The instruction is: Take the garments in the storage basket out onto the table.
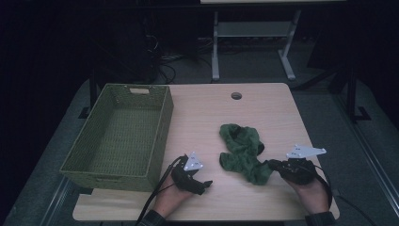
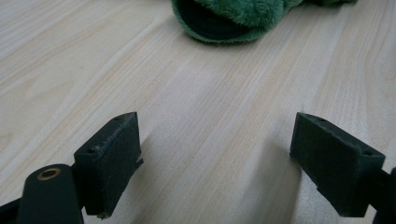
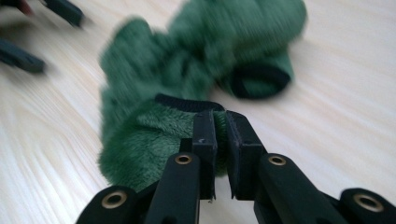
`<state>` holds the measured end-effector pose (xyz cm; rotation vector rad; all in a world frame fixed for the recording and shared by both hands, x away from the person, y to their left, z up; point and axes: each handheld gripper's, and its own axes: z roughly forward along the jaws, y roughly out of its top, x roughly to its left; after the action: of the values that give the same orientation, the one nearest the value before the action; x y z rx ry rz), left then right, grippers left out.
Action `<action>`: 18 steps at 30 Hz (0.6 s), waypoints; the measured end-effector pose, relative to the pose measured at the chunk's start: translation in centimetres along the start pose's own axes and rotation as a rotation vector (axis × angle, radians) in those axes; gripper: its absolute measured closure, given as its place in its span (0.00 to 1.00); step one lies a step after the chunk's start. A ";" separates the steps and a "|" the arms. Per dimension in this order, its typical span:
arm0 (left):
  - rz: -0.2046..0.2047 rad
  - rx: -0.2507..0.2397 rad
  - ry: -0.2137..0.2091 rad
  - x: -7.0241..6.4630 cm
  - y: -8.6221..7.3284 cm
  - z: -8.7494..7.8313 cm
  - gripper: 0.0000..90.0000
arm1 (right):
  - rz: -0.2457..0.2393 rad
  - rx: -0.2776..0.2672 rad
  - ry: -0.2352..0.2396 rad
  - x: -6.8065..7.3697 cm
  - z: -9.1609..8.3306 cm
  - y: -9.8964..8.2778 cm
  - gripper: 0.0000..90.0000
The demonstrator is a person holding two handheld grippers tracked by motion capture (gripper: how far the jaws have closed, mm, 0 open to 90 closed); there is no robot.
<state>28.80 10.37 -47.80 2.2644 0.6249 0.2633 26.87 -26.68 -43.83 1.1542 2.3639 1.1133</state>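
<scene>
Work looks barely begun: right gripper (image 3: 220,140) fingers are clenched on the green fleece (image 1: 242,150) lying on the tabletop (image 1: 202,117), left gripper (image 2: 215,158) fingers released (basket (image 1: 101,162) holds nothing).

a light wooden table (image 1: 263,113) with a round cable hole (image 1: 236,96) stands on grey floor (image 1: 324,117). behind it, a white desk frame (image 1: 254,42) and tangled cables (image 1: 162,59) sit in a dim, dark room.

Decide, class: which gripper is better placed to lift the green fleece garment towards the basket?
Right, probably. The right gripper is shut on the green fleece garment; the left gripper is open over bare table, nearer the basket.
</scene>
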 end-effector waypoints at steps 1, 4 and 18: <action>0.000 0.000 0.000 0.0 0.0 0.0 0.17 | 0.007 0.010 -0.009 -0.2 -0.1 -0.5 0.90; 0.000 0.000 0.000 0.0 0.0 0.0 0.17 | 0.031 0.034 -0.034 -0.7 -0.6 -1.7 0.89; -0.016 -0.026 -0.018 0.0 0.3 0.1 0.27 | 0.033 -0.051 -0.030 0.2 -3.9 -2.2 0.86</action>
<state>28.92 10.16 -47.64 2.2336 0.6269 0.2422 23.48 -29.42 -42.83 1.1881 2.2876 1.1522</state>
